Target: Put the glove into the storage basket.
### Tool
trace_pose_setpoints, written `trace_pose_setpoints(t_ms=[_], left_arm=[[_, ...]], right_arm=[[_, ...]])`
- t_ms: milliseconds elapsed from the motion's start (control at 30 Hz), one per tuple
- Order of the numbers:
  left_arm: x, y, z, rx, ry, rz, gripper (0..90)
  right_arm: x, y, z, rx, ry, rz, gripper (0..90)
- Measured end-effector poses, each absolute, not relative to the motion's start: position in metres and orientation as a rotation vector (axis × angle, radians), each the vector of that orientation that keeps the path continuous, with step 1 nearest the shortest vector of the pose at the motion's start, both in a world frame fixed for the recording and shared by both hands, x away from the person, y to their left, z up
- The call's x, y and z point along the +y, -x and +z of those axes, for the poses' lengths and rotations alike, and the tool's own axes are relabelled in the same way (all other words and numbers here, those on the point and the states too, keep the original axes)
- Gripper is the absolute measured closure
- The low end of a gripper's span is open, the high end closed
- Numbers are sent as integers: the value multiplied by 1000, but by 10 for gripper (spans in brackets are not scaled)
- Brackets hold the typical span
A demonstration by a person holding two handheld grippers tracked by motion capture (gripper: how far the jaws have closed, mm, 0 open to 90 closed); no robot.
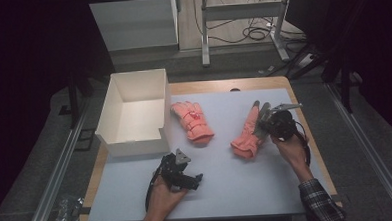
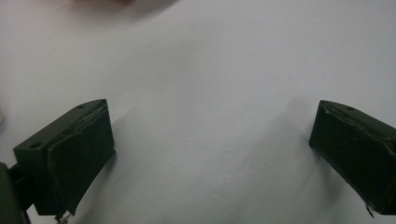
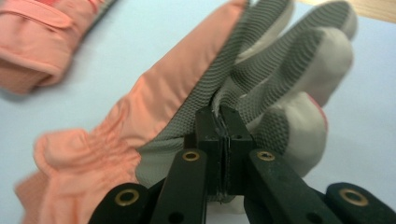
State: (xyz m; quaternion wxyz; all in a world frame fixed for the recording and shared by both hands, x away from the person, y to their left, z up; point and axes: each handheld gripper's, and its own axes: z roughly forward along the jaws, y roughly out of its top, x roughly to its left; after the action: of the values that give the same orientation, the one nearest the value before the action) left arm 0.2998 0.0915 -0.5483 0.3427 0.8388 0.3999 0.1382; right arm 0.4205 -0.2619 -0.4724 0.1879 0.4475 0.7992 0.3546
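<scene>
Table (image 1: 247, 188) under a pale mat fills most of what I see, its wooden edge showing at the far side. A white box (image 1: 134, 110) stands open at the far left, likely where the gloves are meant to go. Between the box and my right hand lies one pink glove (image 1: 192, 120), flat on the mat. The other pink glove (image 3: 154, 112) is in my right gripper (image 3: 223, 122): the jaws are pinched tight on its grey palm fabric, near the fingers, lifting that end. My left gripper (image 1: 179, 174) rests near me, jaws wide apart over bare mat, holding nothing.
</scene>
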Motion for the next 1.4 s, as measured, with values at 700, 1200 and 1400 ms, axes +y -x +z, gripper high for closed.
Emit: trace_pose_setpoints(t_ms=[700, 1200, 1400], left_arm=[[92, -300, -548, 1037, -2179, 363, 0], [92, -300, -548, 1036, -2183, 362, 0], [92, -300, -548, 1038, -2181, 360, 0]], right_arm=[[-255, -373, -443, 2486, -1057, 1191, 874], [-216, -360, -476, 2722, -828, 1115, 872], [-210, -367, -490, 2689, -799, 1067, 805]])
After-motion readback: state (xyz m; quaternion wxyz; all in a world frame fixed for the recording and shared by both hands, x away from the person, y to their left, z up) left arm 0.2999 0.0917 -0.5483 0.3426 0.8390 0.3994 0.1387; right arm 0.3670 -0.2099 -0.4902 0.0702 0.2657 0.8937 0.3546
